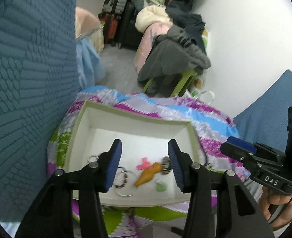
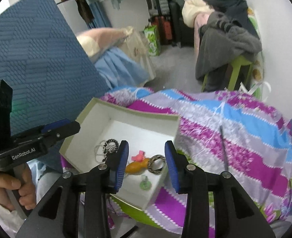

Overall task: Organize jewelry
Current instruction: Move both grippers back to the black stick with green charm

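L gripper (image 1: pixel 145 163) wide open, holds nothing, hovers over box (image 1: pixel 80 123). R gripper (image 2: pixel 147 163) also wide open, empty, above box's near corner. Inside box, near to far: green charm (image 2: pixel 145 184), orange carrot-shaped piece (image 2: pixel 136 166) w/ pink bit (image 2: pixel 139 156) touching it, patterned ring (image 2: pixel 156 163) just beside, beaded bracelet (image 1: pixel 123 179), chain bunch (image 2: pixel 108 148) at L. Box sits on striped blanket (image 2: pixel 235 130). Beyond: clothes pile (image 2: pixel 225 35) by wall.

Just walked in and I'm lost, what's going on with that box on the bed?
A person holds two tongs, the left tongs and right tongs, both open and empty above a shallow white box on a patterned bedspread. Inside lie an orange carrot-shaped piece, a pink clip, bangles and a green charm.
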Action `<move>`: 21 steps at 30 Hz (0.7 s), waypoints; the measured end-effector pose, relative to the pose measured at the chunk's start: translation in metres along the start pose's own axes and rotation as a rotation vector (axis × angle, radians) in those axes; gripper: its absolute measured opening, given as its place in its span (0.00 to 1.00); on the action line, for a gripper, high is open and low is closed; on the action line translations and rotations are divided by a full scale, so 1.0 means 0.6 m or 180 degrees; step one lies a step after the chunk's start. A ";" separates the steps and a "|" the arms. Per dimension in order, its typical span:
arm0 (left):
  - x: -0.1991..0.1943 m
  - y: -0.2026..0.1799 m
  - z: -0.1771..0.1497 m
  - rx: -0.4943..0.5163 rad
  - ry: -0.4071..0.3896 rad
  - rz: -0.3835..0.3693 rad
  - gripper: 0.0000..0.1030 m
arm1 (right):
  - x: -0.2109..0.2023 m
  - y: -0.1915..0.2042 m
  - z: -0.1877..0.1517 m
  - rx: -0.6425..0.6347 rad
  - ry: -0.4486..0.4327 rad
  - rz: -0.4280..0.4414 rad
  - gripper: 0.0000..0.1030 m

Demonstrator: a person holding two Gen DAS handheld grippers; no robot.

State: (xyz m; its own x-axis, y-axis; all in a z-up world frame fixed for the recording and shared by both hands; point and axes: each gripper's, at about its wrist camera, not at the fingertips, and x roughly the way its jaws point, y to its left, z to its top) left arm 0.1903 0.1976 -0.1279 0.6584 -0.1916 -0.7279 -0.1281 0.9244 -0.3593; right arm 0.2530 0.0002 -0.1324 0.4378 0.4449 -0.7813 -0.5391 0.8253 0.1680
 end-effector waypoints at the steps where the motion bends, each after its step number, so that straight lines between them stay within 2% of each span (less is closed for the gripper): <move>1: -0.005 -0.011 0.001 -0.0009 -0.0044 -0.0046 0.48 | -0.010 -0.007 0.000 -0.0012 -0.0042 -0.0008 0.35; 6: -0.001 -0.057 -0.002 -0.0024 -0.0098 -0.0153 0.48 | -0.051 -0.053 -0.009 -0.0026 -0.0244 -0.0105 0.35; 11: 0.033 -0.115 -0.014 0.0022 0.0008 -0.0321 0.47 | -0.065 -0.119 -0.037 0.0138 -0.0308 -0.0182 0.35; 17: 0.091 -0.183 -0.034 0.0154 0.0219 -0.0462 0.37 | -0.048 -0.215 -0.096 0.0404 -0.0199 -0.0226 0.34; 21: 0.136 -0.223 -0.056 0.0175 0.0402 -0.0554 0.31 | -0.004 -0.261 -0.130 0.0443 0.0015 -0.0185 0.31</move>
State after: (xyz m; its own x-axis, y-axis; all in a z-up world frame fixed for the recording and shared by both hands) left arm 0.2365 0.0473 -0.1591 0.5683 -0.3864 -0.7264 0.0223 0.8898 -0.4559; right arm 0.2803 -0.1570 -0.2039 0.4618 0.3936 -0.7949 -0.4079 0.8900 0.2038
